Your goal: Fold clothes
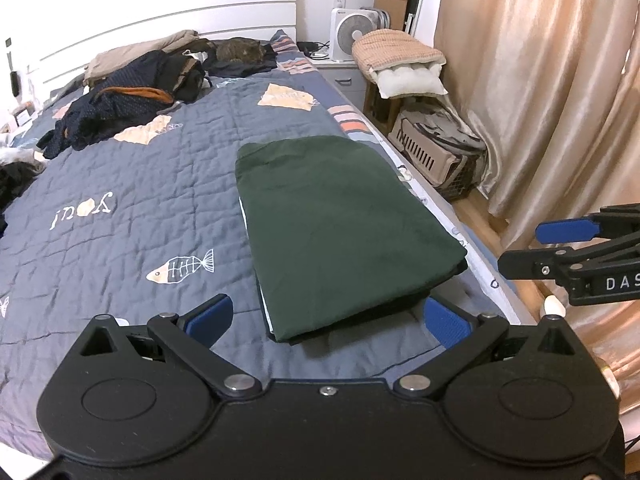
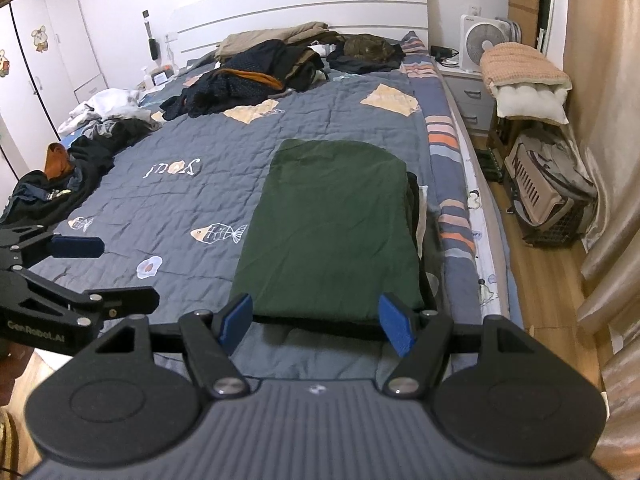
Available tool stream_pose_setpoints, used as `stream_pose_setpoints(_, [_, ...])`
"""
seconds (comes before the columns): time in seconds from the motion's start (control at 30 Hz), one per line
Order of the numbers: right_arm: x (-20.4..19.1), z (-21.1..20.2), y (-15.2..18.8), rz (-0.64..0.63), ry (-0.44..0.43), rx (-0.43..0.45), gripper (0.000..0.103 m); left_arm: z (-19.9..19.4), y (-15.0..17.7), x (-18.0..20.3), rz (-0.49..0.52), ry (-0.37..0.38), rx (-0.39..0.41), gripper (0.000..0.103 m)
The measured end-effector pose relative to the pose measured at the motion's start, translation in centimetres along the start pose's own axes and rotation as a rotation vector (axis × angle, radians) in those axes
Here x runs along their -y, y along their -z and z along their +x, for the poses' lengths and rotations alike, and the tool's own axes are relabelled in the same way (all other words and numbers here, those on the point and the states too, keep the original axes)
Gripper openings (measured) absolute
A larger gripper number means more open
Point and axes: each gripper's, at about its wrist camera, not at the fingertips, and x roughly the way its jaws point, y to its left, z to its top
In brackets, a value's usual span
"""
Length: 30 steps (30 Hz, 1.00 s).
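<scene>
Left gripper [image 1: 327,320]: jaws spread, nothing gripped.
Right gripper [image 2: 316,322]: jaws spread, empty.
Green garment [image 1: 340,232]: folded, topping a stack near the bed [image 1: 140,184] edge.
Stack beneath: mostly hidden.
Clothes pile [image 2: 248,76]: jumbled, indistinct.

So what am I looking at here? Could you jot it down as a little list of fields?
place: a bedroom, bed with a blue-grey fish-print quilt
folded item: dark green garment, flat on a stack near the bed's right edge
waiting pile: dark unfolded clothes near the headboard
left gripper: open, holding nothing, just short of the green garment
right gripper: open, holding nothing, at the garment's near edge
beside bed: fan, pet carrier
</scene>
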Motion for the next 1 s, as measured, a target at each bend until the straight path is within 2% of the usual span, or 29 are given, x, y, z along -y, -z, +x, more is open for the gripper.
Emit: stream_pose_setpoints(1.0, [0.41, 0.1, -0.09, 0.0, -0.002, -0.004, 0.069, 0.32, -0.28, 0.27, 0.015, -0.016, -0.005, 0.103])
